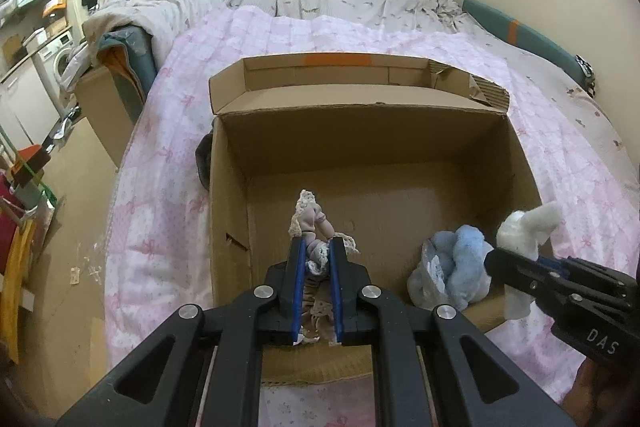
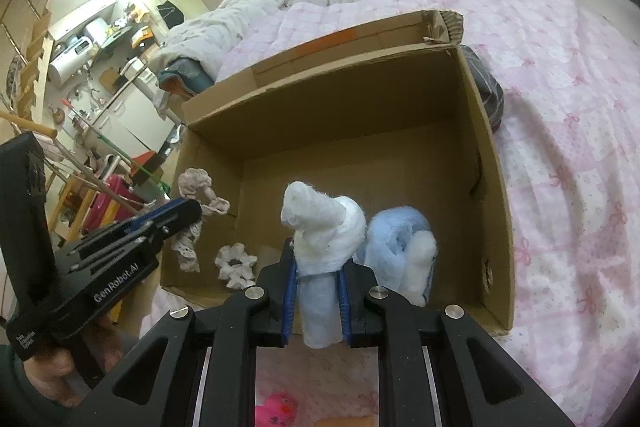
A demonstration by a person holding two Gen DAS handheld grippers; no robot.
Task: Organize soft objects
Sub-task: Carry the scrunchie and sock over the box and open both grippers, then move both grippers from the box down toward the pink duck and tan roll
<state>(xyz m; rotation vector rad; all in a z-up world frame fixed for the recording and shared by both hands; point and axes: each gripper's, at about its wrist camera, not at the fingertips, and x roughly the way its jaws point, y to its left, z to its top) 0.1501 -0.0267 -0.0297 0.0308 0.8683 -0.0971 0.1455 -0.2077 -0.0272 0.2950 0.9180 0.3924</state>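
At centre frame the left gripper (image 1: 316,251) pinches a beige lace-trimmed cloth doll (image 1: 310,223) over the open brown cardboard box (image 1: 360,143) on the pink quilted bedspread (image 1: 168,131). The right gripper (image 2: 318,263) clamps a white rolled fleece toy (image 2: 324,227) above the box's near edge. A pale blue fluffy plush bundle (image 2: 396,247) lies in the box, lower right; a white lace scrunchie (image 2: 236,263) sits lower left.

Pink toy (image 2: 278,407) cut off by bottom edge, mostly hidden behind right gripper (image 2: 316,263) frame. Dark cloth (image 1: 203,163) half hidden behind cardboard box (image 1: 228,211) wall.
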